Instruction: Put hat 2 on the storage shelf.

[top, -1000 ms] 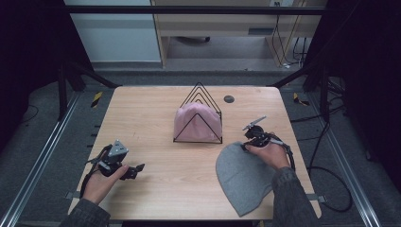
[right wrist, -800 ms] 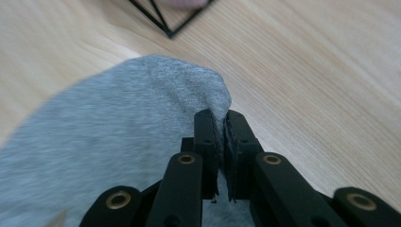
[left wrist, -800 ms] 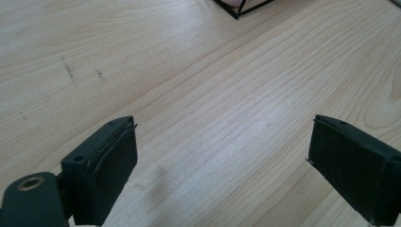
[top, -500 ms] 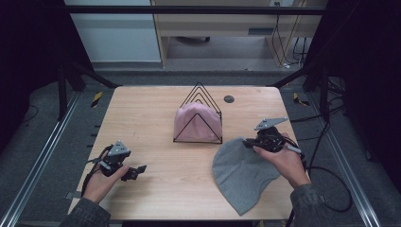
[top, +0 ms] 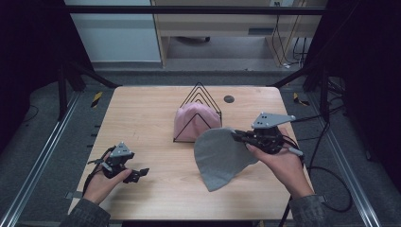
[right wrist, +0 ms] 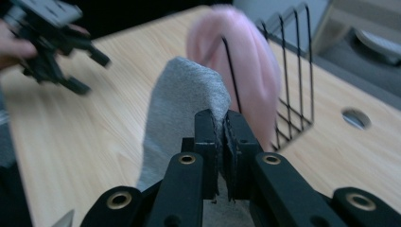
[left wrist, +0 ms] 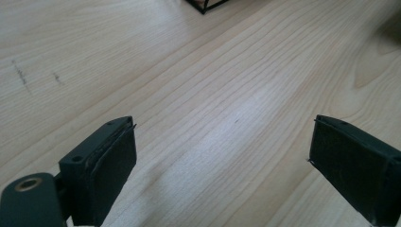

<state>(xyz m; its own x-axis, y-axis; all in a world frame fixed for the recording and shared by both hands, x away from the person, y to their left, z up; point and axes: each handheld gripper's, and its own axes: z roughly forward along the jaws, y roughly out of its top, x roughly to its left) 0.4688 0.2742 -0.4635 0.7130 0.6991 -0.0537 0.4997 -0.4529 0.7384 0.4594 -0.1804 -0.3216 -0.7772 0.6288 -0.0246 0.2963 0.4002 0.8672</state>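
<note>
- Grey cap is pinched at its edge by the right gripper, jaws pressed together on the fabric.
- Since a second ago the cap has been lifted off the tabletop's right front area and carried towards the wire rack at centre; likely to be racked next.
- Left gripper is held spread near the left front corner, holding nothing.
- Counted: two caps, one grey and one pink already in the rack; one rack; two grippers.
</note>
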